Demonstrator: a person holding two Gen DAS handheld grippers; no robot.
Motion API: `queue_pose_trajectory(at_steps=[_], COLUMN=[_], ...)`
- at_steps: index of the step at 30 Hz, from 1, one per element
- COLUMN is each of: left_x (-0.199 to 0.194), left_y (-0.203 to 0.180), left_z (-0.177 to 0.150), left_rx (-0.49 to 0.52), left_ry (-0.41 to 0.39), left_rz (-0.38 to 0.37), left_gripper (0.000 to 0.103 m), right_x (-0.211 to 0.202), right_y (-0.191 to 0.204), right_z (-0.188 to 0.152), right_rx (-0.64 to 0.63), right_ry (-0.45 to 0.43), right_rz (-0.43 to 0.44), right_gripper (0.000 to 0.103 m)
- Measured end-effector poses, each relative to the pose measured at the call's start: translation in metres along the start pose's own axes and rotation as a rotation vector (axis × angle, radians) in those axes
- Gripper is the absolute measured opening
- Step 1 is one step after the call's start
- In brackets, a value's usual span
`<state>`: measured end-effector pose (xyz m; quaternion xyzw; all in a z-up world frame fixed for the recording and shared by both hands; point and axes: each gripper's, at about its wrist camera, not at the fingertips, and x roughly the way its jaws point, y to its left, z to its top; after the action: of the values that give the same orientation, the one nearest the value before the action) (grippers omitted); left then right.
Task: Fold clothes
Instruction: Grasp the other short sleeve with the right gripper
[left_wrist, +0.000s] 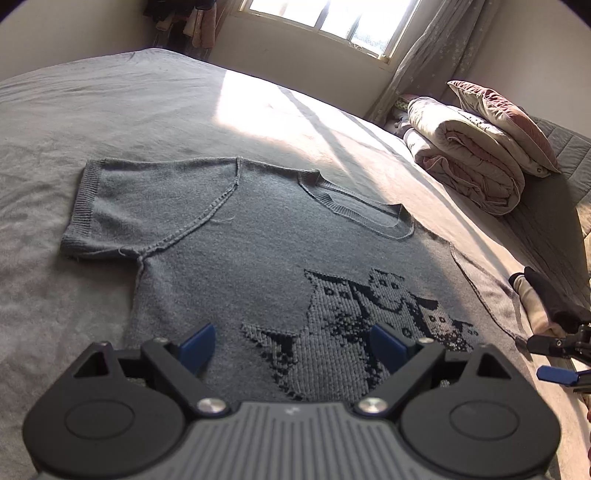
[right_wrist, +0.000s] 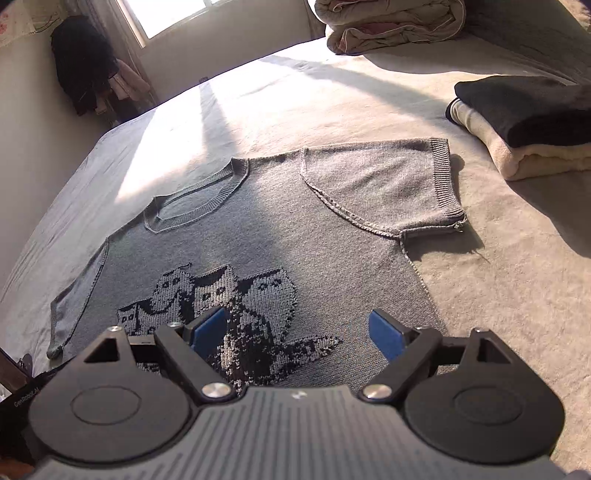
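A grey short-sleeved knit sweater (left_wrist: 236, 243) with a dark cat pattern (left_wrist: 354, 317) lies flat and face up on the bed, neckline away from me. My left gripper (left_wrist: 293, 349) hovers open over its lower body, nothing between the blue pads (left_wrist: 197, 347). In the right wrist view the same sweater (right_wrist: 295, 236) spreads out ahead, its right sleeve (right_wrist: 391, 188) flat. My right gripper (right_wrist: 295, 334) is open above the cat pattern (right_wrist: 221, 299) near the hem, holding nothing. The right gripper also shows at the left wrist view's right edge (left_wrist: 554, 358).
The bed sheet (left_wrist: 110, 110) is grey, with a bright sun patch (left_wrist: 258, 110) beyond the sweater. A rolled quilt and pillow (left_wrist: 476, 155) sit at the head. A folded stack of dark and cream clothes (right_wrist: 528, 125) lies right of the sweater. Clothes hang by the window (right_wrist: 81, 66).
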<state>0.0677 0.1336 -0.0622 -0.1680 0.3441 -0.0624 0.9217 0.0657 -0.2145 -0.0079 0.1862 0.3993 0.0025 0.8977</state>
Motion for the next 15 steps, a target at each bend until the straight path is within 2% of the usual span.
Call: queue_pose_trajectory(at_steps=[4, 9, 14, 15], left_x=[0.005, 0.008, 0.011, 0.011], left_y=[-0.003, -0.013, -0.02, -0.019], left_z=[-0.009, -0.019, -0.022, -0.022], left_rx=[0.057, 0.145, 0.192, 0.189], left_ry=[-0.068, -0.102, -0.102, -0.102], left_rz=[0.025, 0.071, 0.106, 0.103], left_gripper=[0.092, 0.095, 0.096, 0.096], right_x=[0.014, 0.031, 0.044, 0.047], right_y=[-0.039, -0.086, -0.104, -0.103], right_z=[0.012, 0.026, 0.039, 0.041], right_rx=[0.087, 0.194, 0.25, 0.241], right_ry=[-0.037, -0.085, -0.139, -0.146], right_rz=[-0.031, -0.063, -0.041, -0.056], right_gripper=[0.087, 0.087, 0.086, 0.08])
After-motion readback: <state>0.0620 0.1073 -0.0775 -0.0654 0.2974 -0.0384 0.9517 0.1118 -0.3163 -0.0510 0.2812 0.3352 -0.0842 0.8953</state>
